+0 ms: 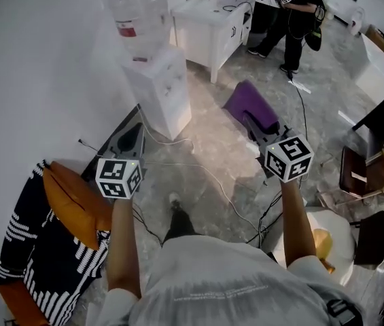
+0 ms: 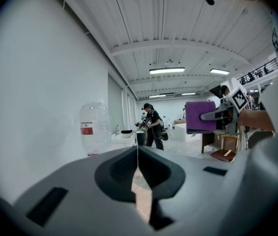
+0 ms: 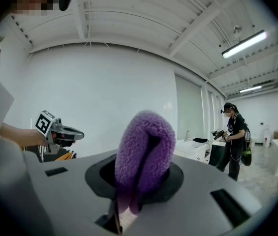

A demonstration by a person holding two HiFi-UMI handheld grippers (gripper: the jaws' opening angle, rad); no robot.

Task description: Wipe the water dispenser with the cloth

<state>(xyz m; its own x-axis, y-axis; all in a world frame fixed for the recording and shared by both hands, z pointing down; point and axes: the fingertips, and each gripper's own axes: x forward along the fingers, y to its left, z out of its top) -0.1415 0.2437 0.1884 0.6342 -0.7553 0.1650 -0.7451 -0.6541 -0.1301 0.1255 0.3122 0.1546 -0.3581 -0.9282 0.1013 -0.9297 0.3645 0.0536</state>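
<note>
The white water dispenser [image 1: 159, 90] stands against the wall ahead and left of me, with a clear bottle [image 1: 139, 13] on top. Only that bottle [image 2: 93, 126] shows in the left gripper view. My right gripper [image 1: 260, 125] is shut on a folded purple cloth [image 1: 251, 106], held in the air right of the dispenser and apart from it. In the right gripper view the fluffy cloth [image 3: 146, 136] stands up out of the right gripper [image 3: 141, 173]. My left gripper [image 1: 130, 140] is shut and empty, low beside the dispenser's base; in its own view the left gripper [image 2: 138, 150] has its jaws meeting.
A person [image 1: 299, 19] stands at the back by a white counter [image 1: 212, 20]. Cables [image 1: 225, 189] trail across the floor. A striped fabric with an orange cushion [image 1: 69, 202] lies at my left. Chairs [image 1: 368, 168] and a white box [image 1: 375, 66] stand at right.
</note>
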